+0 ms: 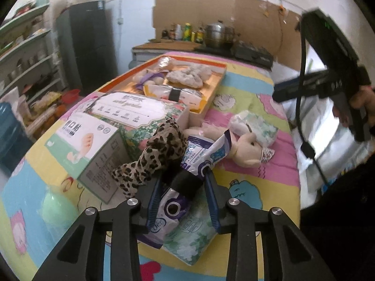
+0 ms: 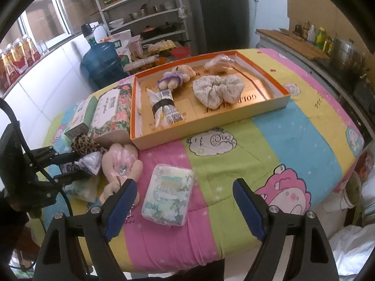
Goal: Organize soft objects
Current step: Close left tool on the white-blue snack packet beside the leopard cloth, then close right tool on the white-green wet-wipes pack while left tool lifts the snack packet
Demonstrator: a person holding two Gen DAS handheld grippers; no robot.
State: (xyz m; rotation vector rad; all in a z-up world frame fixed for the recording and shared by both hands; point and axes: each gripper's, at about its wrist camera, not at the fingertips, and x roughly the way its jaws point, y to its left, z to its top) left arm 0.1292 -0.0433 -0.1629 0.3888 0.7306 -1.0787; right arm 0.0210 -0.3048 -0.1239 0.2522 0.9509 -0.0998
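your left gripper (image 1: 182, 185) is clamped on the banded purple-white pack (image 1: 187, 164), beside the leopard scrunchie (image 1: 154, 154). your right gripper (image 2: 185, 201), jaws apart, has the tissue pack (image 2: 167, 196) between them, long axis along the fingers, short of the orange tray (image 2: 211, 126).

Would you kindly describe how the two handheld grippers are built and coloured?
Both are matte black linkage frames with silver pivot bolts and flat blue finger pads. The left gripper matches the right gripper in design. Seen from the left wrist view, the right unit has a boxy black body, a pistol-style handle and a black cable hanging from it.
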